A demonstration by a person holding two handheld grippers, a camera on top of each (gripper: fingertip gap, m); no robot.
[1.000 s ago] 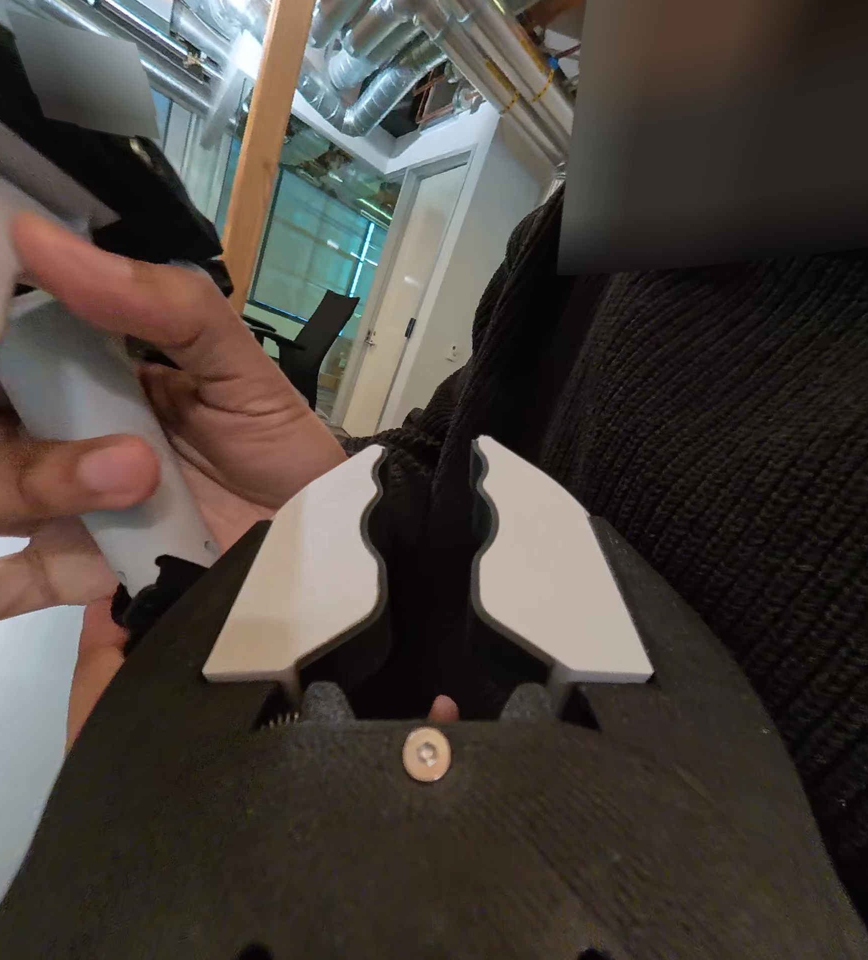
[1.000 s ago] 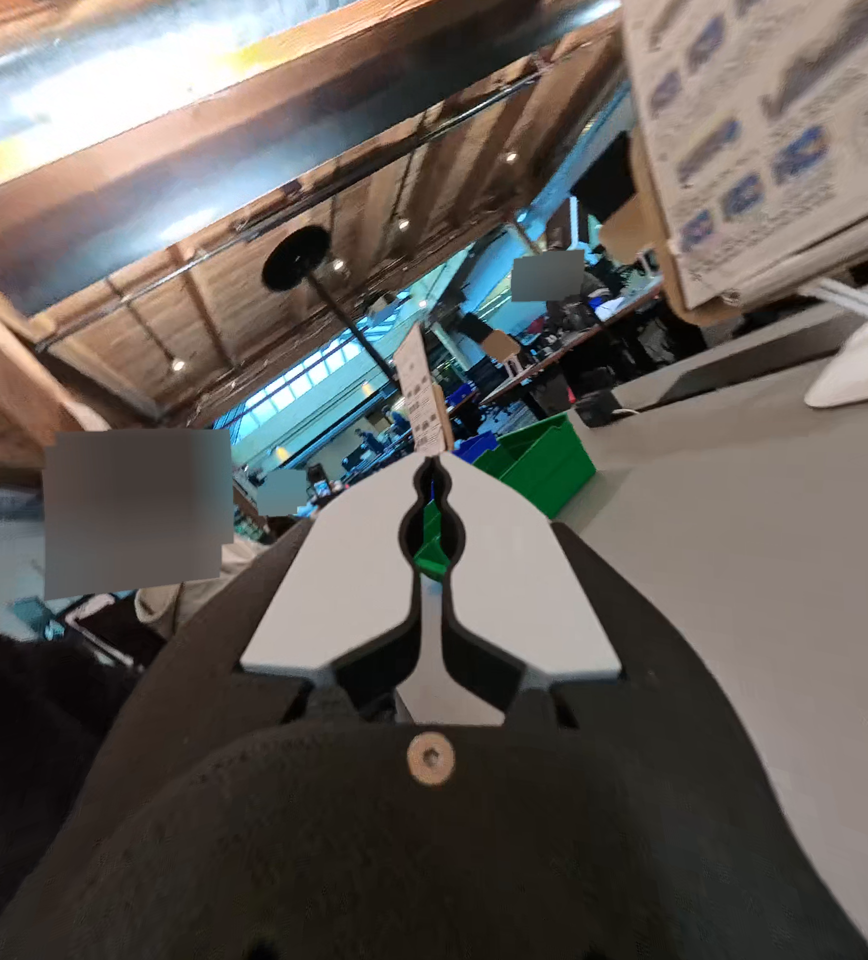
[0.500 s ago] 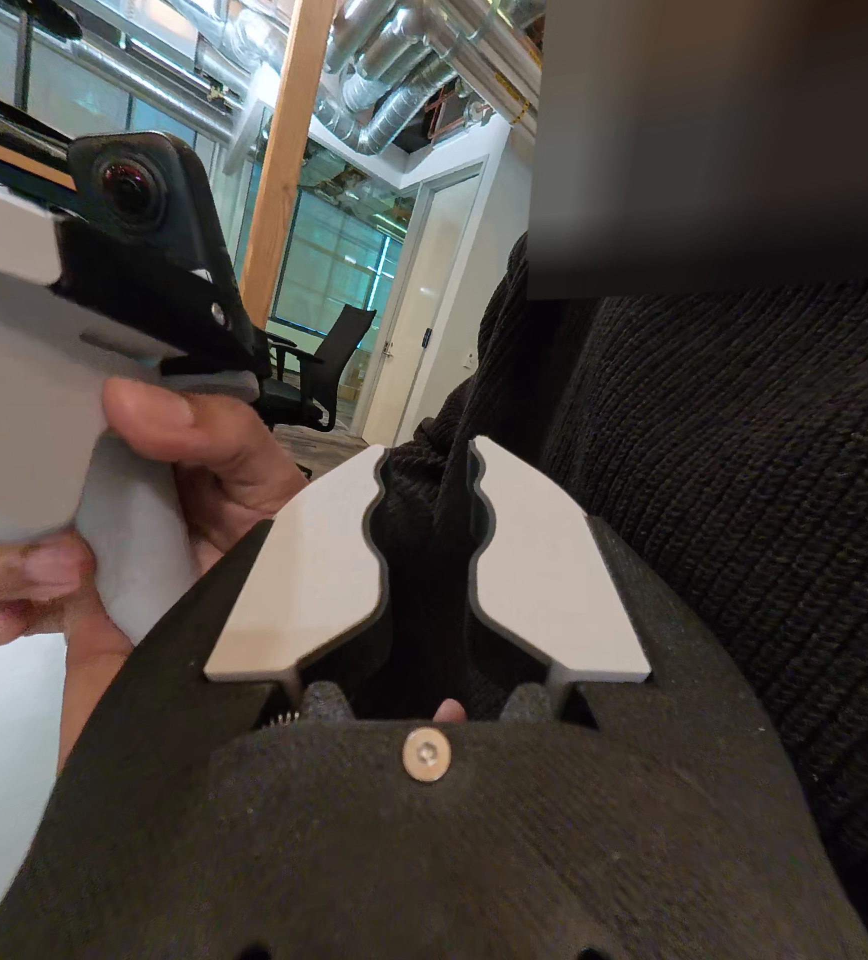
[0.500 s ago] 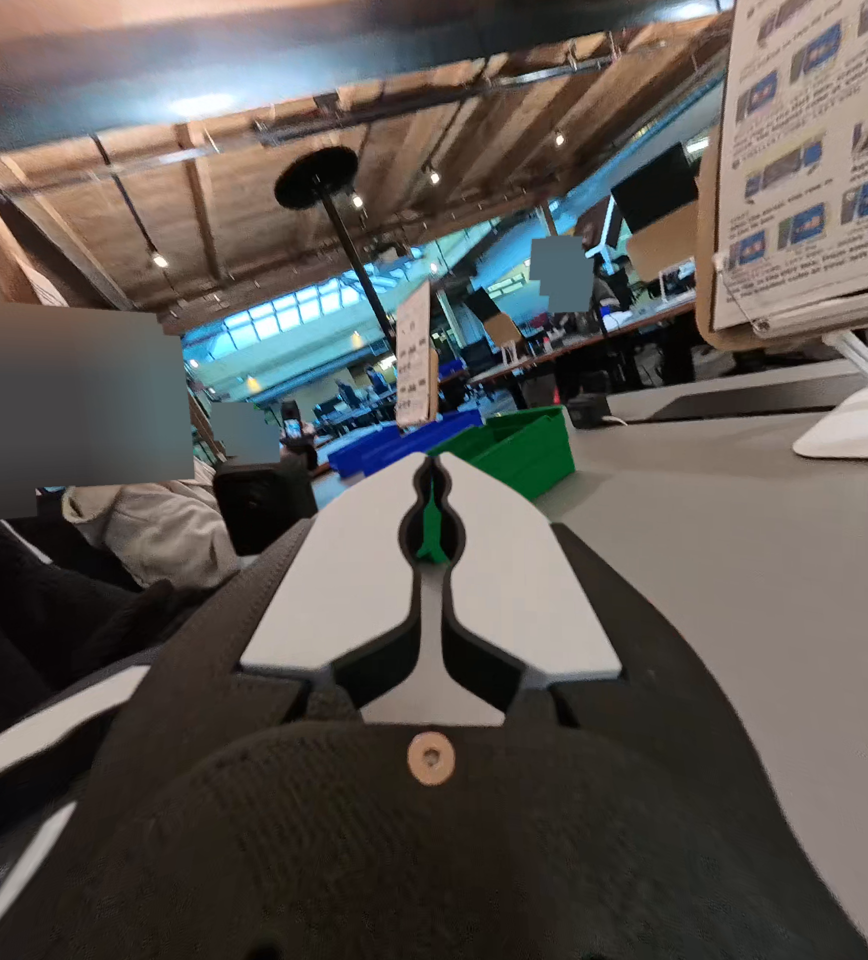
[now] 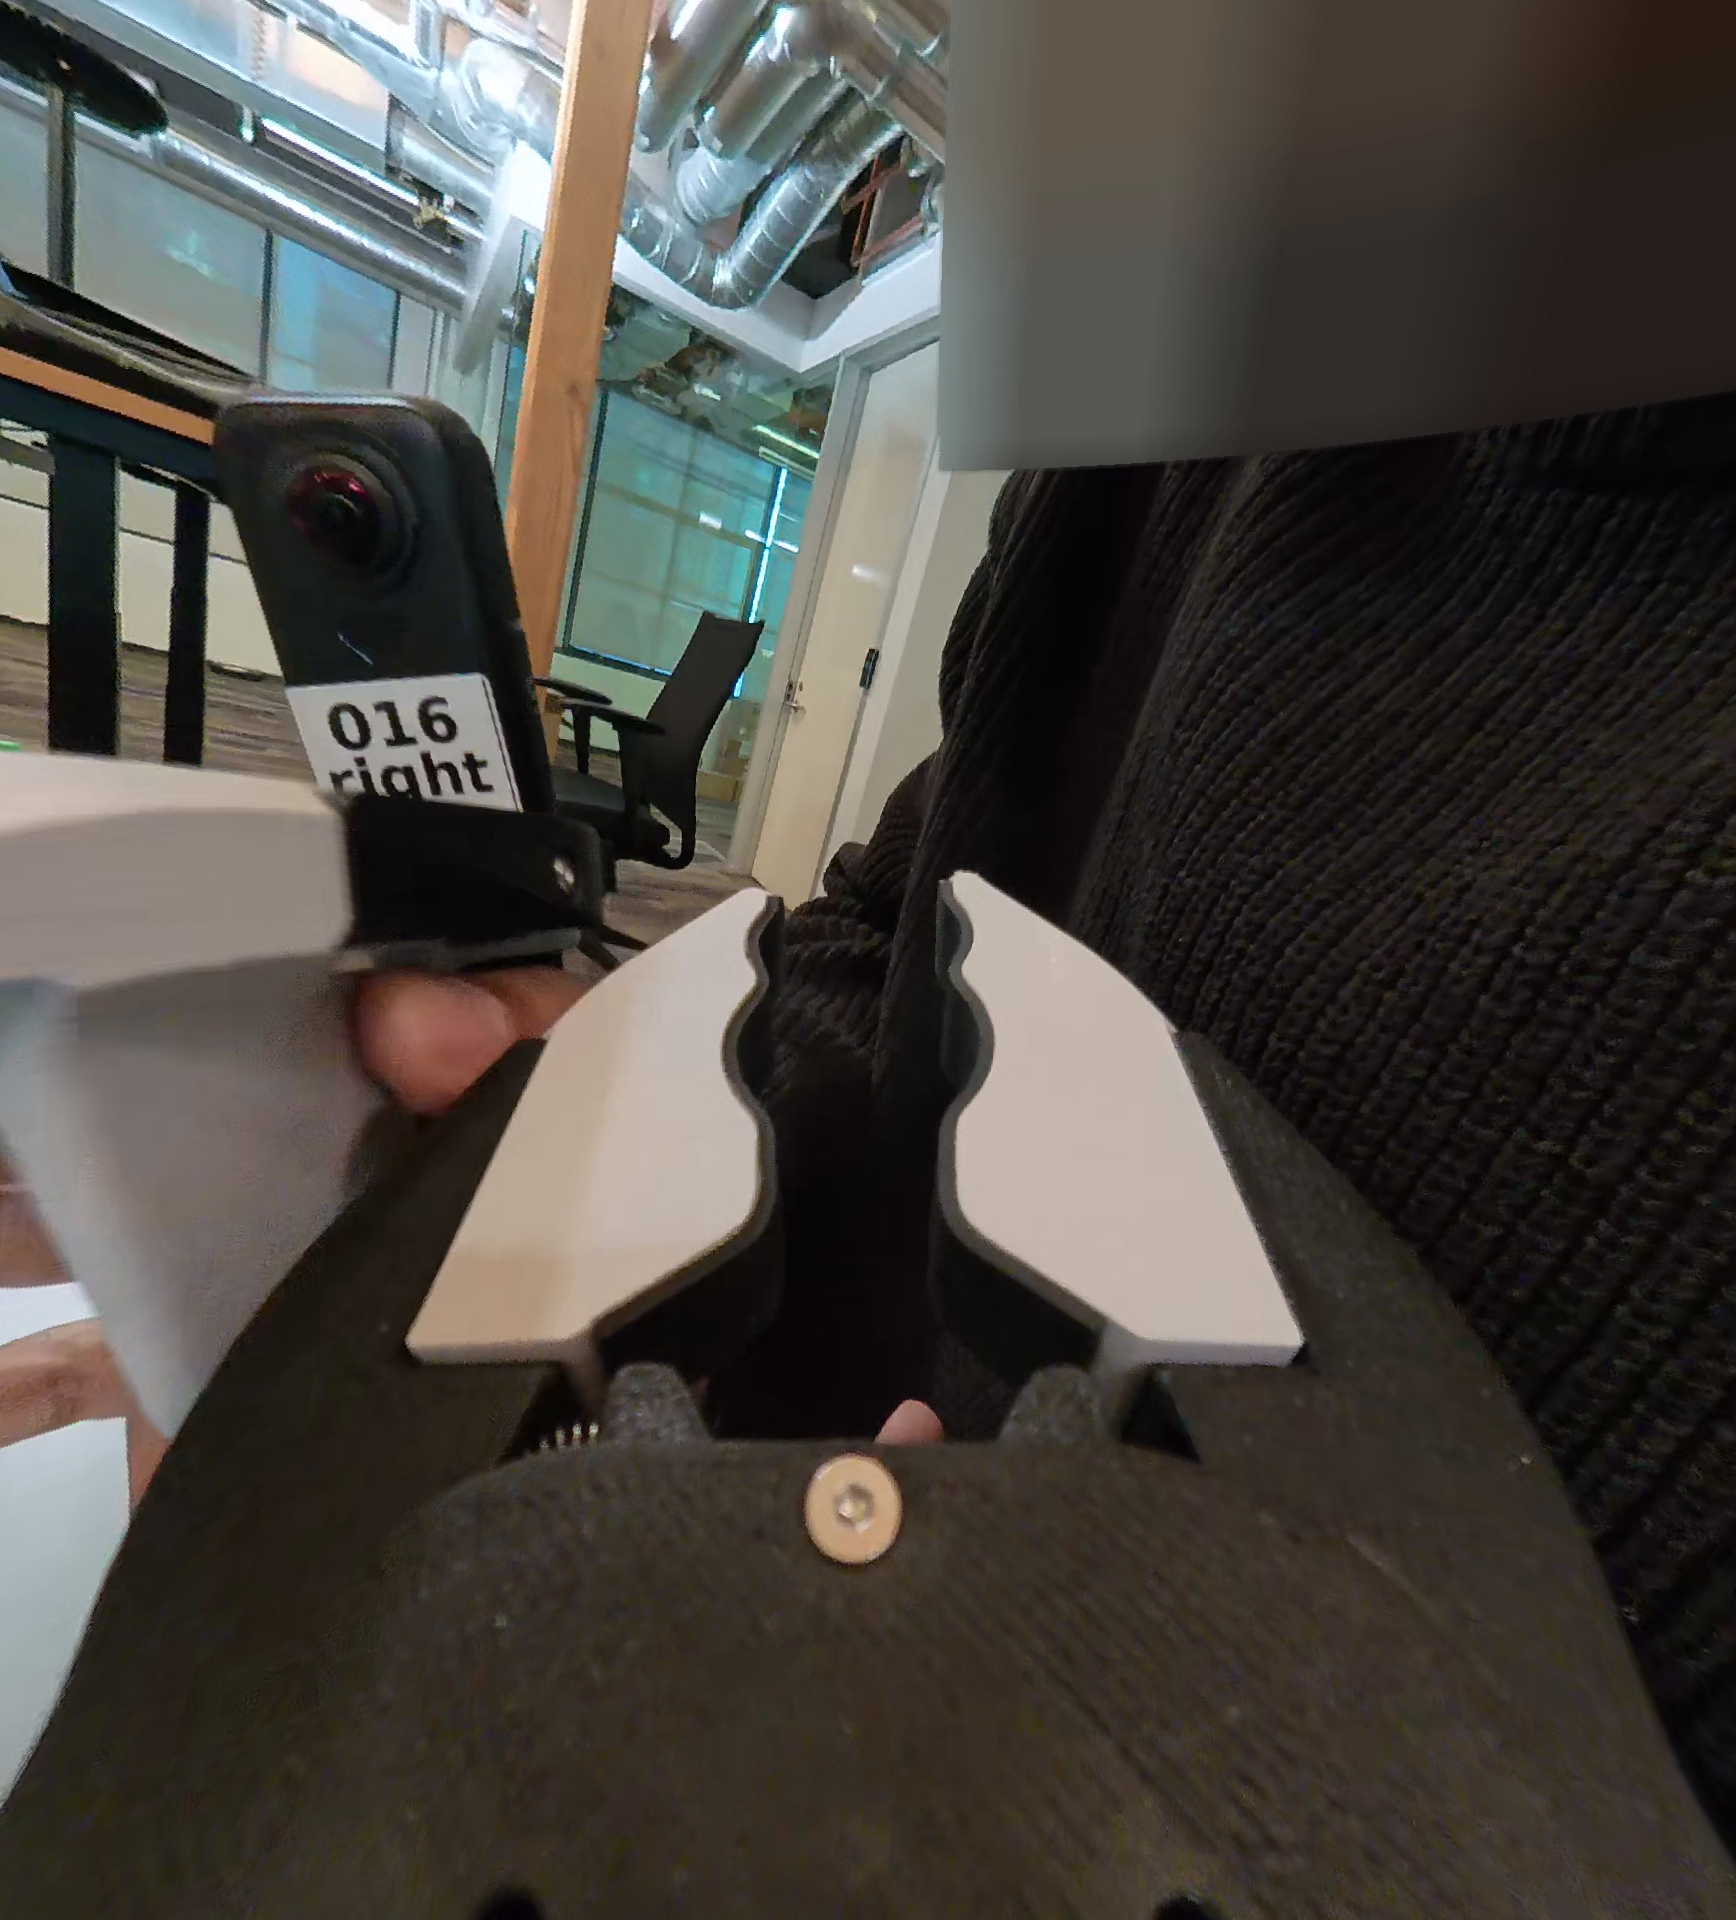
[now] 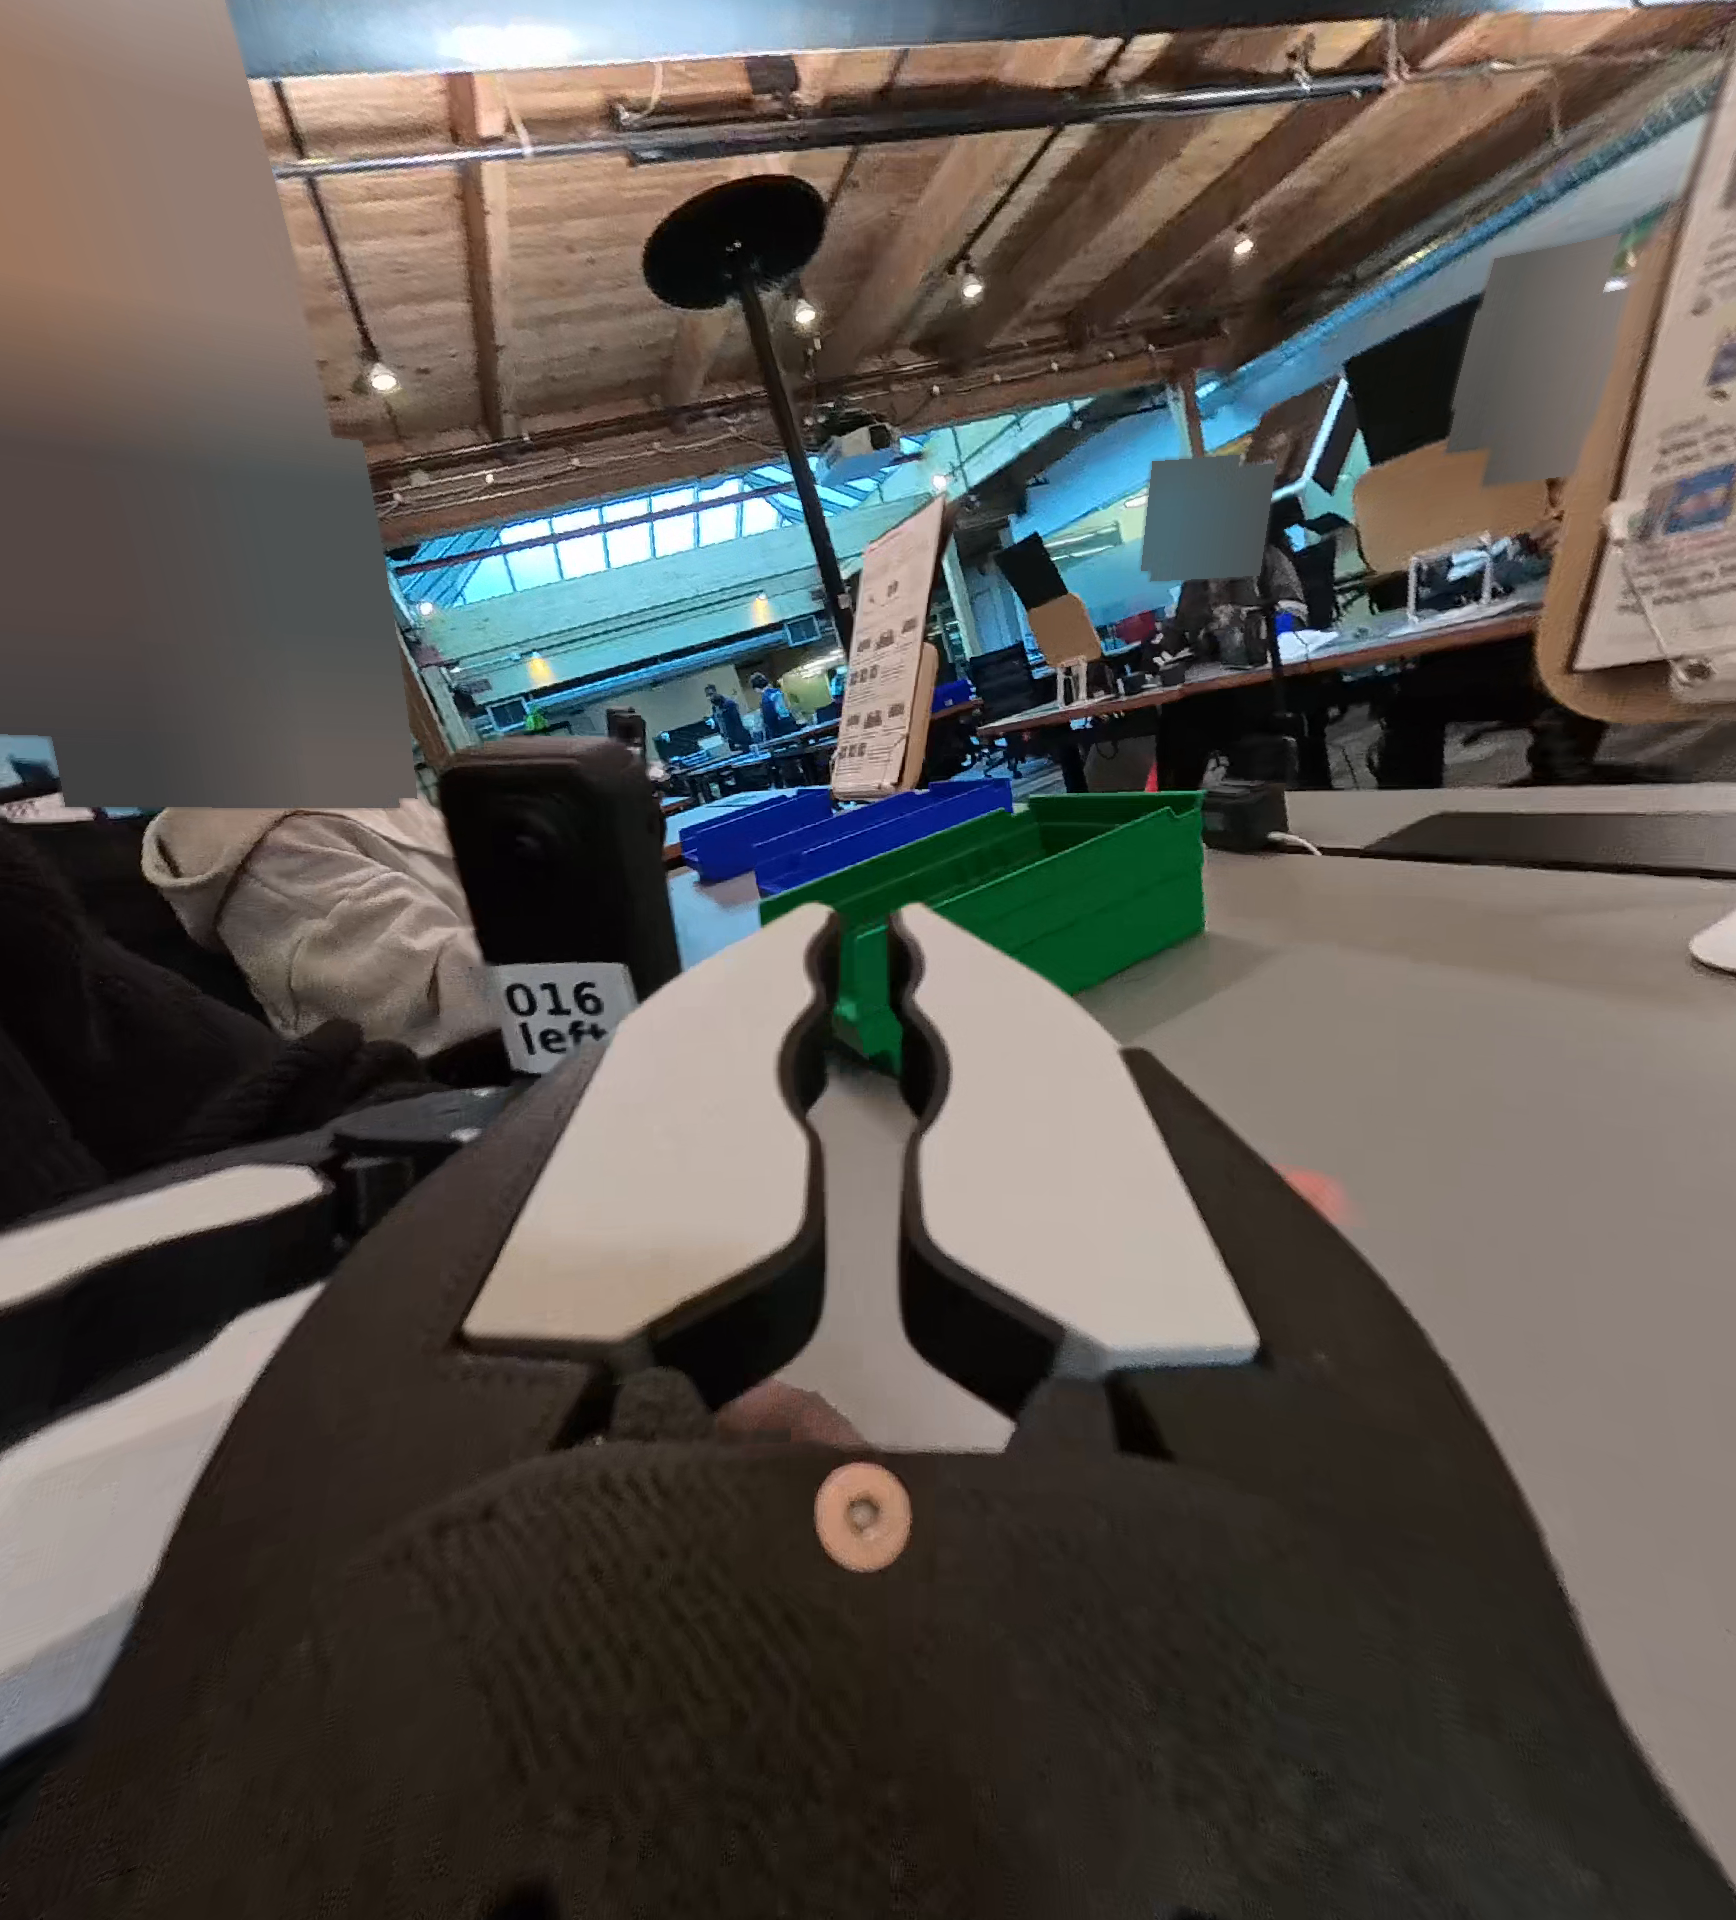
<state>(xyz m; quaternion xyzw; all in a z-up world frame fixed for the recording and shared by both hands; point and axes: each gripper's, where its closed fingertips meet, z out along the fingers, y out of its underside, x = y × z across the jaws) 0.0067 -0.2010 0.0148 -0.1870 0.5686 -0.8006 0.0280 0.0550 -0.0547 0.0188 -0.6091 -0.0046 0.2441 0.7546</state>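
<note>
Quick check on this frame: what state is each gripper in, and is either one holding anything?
Left gripper: open, empty, pointed at a black knit sweater.
Right gripper: slightly open, empty, above the grey table.

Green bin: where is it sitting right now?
In the right wrist view, the green bin sits on the grey table, straight ahead past the right hand-held gripper, with blue bins just behind it on the left.

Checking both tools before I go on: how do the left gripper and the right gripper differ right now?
The left gripper has its jaws wider apart; the right gripper shows only a narrow gap between its jaws. The left gripper points at a black knit sweater close by, while the right gripper points across the grey table toward a green bin. Both hold nothing.
</note>
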